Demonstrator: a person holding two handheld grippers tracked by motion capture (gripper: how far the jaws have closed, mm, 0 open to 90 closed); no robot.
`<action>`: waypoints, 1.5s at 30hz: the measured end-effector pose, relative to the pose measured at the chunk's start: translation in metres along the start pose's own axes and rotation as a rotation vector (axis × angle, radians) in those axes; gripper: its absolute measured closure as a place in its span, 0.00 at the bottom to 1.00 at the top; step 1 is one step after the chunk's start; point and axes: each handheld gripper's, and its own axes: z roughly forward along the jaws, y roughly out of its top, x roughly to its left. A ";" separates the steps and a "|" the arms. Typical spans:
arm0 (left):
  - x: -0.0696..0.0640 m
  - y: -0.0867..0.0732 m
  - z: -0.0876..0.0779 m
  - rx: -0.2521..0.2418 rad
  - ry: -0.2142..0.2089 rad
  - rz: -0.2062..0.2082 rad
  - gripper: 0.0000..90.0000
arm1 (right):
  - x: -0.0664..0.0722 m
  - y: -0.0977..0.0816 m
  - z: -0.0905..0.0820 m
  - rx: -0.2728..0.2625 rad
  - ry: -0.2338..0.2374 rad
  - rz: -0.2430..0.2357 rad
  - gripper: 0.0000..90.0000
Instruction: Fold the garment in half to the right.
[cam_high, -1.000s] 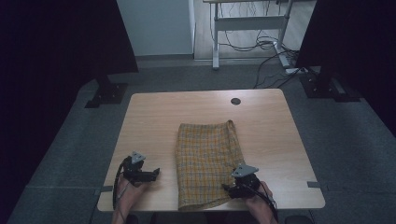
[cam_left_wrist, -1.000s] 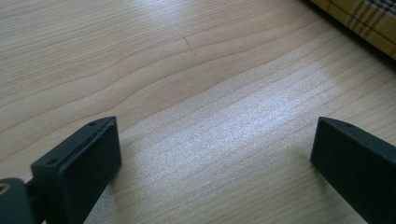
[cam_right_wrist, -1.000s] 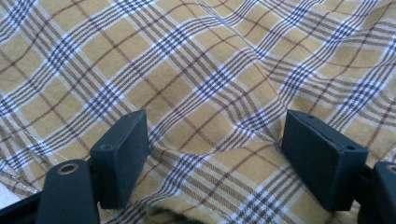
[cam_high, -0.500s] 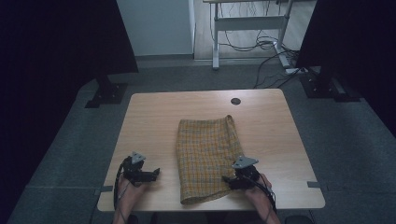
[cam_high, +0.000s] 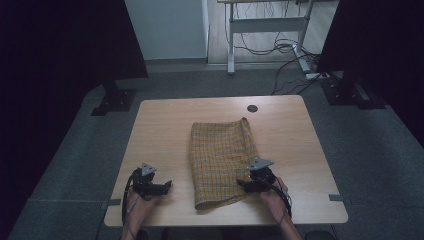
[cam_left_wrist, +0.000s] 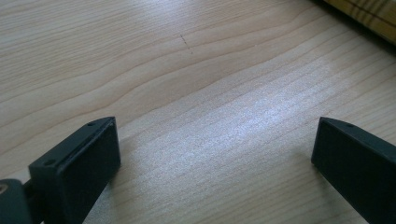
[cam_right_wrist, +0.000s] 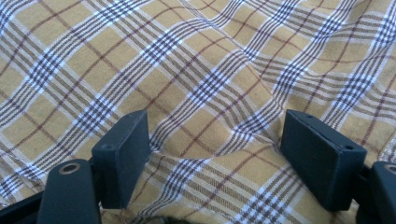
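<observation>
High view: a yellow plaid cloth (cam_high: 222, 162) is laid folded on the middle of the worktop (cam_high: 165, 130), reaching down toward the near edge. The right gripper (cam_high: 247, 185) is set at the cloth's near right corner, jaws spread wide over rumpled fabric (nothing is pinched between them in the right gripper view). The left gripper (cam_high: 162, 187) is kept near the near left corner, jaws wide apart over bare wood, well apart from the cloth.

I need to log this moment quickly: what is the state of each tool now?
Left tool: open, nothing between its jaws, over the light wooden table.
Right tool: open, jaws apart on the yellow checked cloth, not gripping it.
</observation>
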 end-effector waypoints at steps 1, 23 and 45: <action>0.000 0.000 0.000 0.000 -0.001 0.001 0.02 | -0.001 0.001 0.001 0.001 -0.002 0.002 0.26; 0.000 0.000 0.000 -0.001 -0.001 -0.001 0.02 | -0.032 0.026 0.029 0.018 -0.024 0.028 0.26; -0.001 0.000 0.000 0.000 0.005 -0.007 0.01 | -0.057 0.055 0.064 0.015 -0.048 0.055 0.26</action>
